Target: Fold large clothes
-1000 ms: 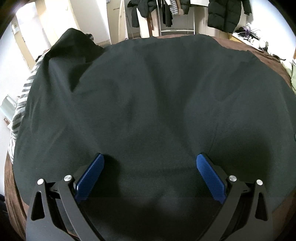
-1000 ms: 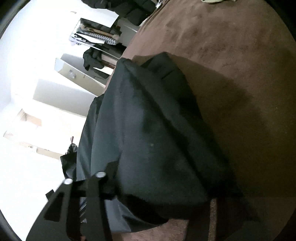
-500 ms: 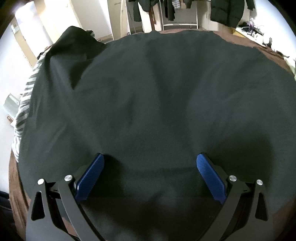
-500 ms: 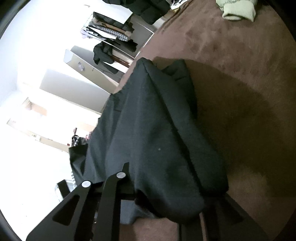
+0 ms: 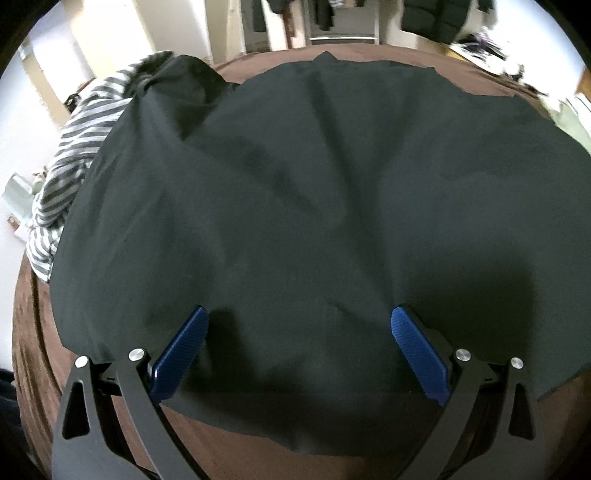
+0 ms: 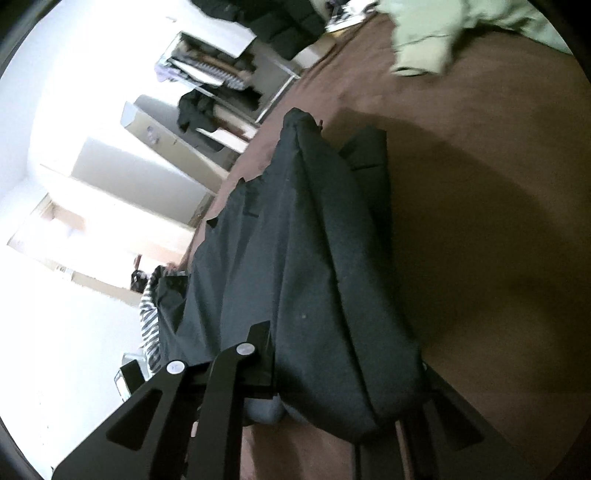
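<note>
My left gripper (image 5: 299, 350) hangs over the large dark charcoal garment (image 5: 314, 206), which lies spread wide across the brown plush bed cover (image 5: 33, 332); its two blue ribbed pads (image 5: 419, 354) stand far apart, nothing between them but the flat cloth below, and I cannot tell whether the tips touch it. The near hem of the garment runs just under the fingers, with a strip of brown cover showing below it. On the far left a grey-and-white striped garment (image 5: 70, 155) lies bunched at the edge of the bed, partly tucked under the dark one. Over on my right gripper (image 6: 332, 391), the jaws have just been closing and now sit almost together, clamped on a bunched fold of that same dark garment (image 6: 295, 277); the cloth drapes over the fingers and hides the pads, so I see only the black linkage on the left side. From the grip the fabric runs away in a raised ridge, lifted off the brown cover (image 6: 480, 221) and casting a broad shadow on it. A pale green garment (image 6: 424, 44) lies well apart at the far end of the bed. Dark jackets (image 5: 439, 18) hang beyond the bed.
</note>
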Motion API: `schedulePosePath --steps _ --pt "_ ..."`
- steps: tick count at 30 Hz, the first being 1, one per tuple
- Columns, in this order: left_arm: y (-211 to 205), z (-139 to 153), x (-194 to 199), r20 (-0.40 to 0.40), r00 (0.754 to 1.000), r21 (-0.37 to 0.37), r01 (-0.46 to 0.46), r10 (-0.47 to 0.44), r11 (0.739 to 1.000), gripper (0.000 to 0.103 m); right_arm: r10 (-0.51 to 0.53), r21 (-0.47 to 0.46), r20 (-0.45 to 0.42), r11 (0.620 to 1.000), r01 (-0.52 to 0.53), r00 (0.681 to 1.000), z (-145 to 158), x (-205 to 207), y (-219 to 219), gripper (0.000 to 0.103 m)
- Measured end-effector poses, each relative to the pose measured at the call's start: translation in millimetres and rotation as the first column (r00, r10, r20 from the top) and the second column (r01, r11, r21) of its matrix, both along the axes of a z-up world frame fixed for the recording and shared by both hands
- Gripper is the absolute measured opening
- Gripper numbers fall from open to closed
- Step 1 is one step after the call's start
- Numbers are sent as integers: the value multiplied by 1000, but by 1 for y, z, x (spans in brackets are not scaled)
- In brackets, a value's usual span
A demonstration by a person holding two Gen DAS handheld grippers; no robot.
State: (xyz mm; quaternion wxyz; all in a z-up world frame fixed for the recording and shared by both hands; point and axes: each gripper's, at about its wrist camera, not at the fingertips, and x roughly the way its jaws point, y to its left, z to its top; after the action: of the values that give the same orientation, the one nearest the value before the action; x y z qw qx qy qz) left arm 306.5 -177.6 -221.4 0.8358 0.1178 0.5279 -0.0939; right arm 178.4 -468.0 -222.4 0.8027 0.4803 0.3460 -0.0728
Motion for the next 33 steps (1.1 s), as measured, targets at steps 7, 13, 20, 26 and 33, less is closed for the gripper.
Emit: schedulePosePath --steps 7,13,20,26,33 --pt "-20 3 -28 3 1000 -34 28 -28 999 97 -27 -31 -32 999 26 999 1 -36 -10 13" --pt "-20 -16 -23 -6 998 -44 54 -55 998 98 1 -91 -12 996 -2 1000 16 -23 5 13" --pt "-14 -22 -12 -16 994 -75 103 -105 992 98 42 -170 43 985 -34 998 59 -14 36 13" --pt "-3 -17 -11 -2 996 -102 87 -87 991 97 143 -303 74 946 -114 987 115 19 88 13" --pt "40 21 -12 54 997 -111 61 -56 992 97 265 -413 74 886 -212 962 157 70 148 14"
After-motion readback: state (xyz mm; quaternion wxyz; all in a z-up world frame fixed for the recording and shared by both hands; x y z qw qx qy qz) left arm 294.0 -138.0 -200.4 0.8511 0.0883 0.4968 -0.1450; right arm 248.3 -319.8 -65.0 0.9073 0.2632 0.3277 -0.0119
